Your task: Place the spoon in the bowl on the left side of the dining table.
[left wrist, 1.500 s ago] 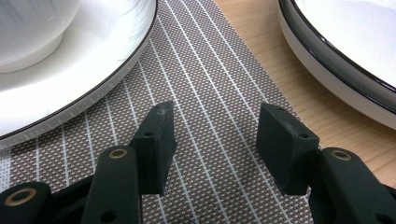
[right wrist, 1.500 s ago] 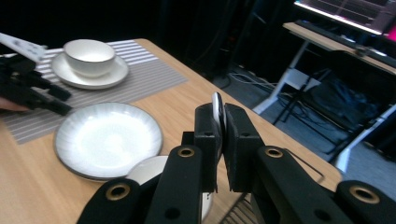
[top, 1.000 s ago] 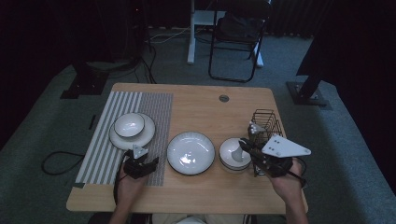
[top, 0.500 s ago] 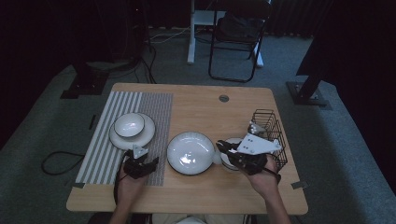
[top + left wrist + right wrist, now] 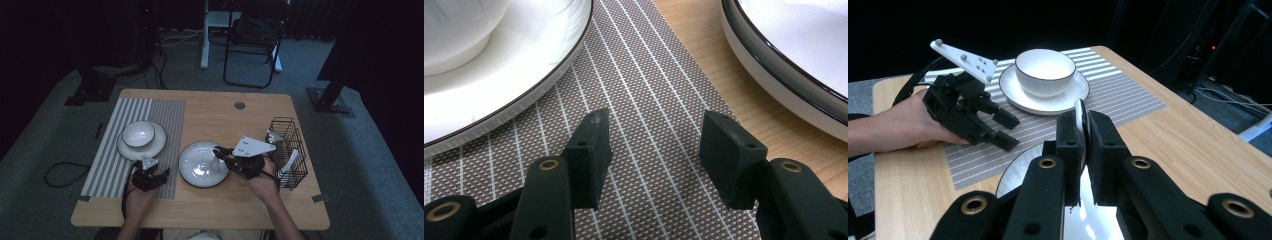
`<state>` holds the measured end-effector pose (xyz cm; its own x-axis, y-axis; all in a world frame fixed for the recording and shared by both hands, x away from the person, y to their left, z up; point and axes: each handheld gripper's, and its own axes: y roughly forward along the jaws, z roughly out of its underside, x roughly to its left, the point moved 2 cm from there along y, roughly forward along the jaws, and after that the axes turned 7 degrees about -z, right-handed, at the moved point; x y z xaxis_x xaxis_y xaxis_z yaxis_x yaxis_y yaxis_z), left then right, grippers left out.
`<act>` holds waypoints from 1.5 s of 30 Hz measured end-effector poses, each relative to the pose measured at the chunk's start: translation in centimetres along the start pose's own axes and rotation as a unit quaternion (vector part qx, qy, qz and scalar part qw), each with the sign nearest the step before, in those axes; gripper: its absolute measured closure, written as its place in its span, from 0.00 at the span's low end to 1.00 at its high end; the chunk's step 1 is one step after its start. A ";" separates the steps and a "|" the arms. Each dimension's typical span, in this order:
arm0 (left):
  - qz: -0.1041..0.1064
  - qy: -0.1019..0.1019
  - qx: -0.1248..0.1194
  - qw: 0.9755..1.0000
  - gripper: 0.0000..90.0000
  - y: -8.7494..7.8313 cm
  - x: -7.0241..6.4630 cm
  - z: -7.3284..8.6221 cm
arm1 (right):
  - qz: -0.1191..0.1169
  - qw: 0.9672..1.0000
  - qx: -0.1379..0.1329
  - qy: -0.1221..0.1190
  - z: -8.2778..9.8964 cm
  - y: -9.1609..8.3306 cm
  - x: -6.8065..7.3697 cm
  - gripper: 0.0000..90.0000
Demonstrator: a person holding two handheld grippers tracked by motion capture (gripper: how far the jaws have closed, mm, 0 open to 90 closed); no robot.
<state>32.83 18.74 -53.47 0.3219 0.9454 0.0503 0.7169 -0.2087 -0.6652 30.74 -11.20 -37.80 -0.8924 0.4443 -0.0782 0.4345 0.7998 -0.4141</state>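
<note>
My right gripper (image 5: 220, 155) is shut on the rim of a small white dish (image 5: 216, 164), which it holds on edge over the big white plate (image 5: 199, 165) at the table's middle. In the right gripper view the dish (image 5: 1080, 111) stands edge-on between the jaws of that gripper (image 5: 1080, 125). My left gripper (image 5: 151, 177) rests open on the striped placemat (image 5: 160, 117), nothing between its jaws (image 5: 654, 135). Just beyond it a white bowl (image 5: 138, 133) sits on a dark-rimmed plate (image 5: 155, 145).
A black wire basket (image 5: 286, 145) with white utensils stands at the right, close behind my right hand. The big plate's rim (image 5: 774, 75) lies just right of my left gripper. A chair and desk legs stand past the far edge.
My right gripper has carried the small dish leftward and slightly down, from beside the wire basket to over the big plate. The left gripper has stayed put.
</note>
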 end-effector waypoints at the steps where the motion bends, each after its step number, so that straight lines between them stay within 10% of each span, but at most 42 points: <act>1: -0.001 0.000 0.000 1.000 0.52 0.0 0.0 0.0 | -0.001 1.000 -0.001 0.002 -0.1 0.2 -0.1 0.94; 45: -0.008 0.010 0.001 1.000 0.52 0.0 -0.2 0.0 | -0.059 0.998 0.013 0.009 -5.7 12.5 -3.0 0.94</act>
<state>32.79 18.53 -53.49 0.3217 0.9438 0.0758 0.7215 -0.1925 -0.6651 39.54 -0.26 -37.54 -0.9348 0.3550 -0.0114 0.3229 0.8361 -0.4435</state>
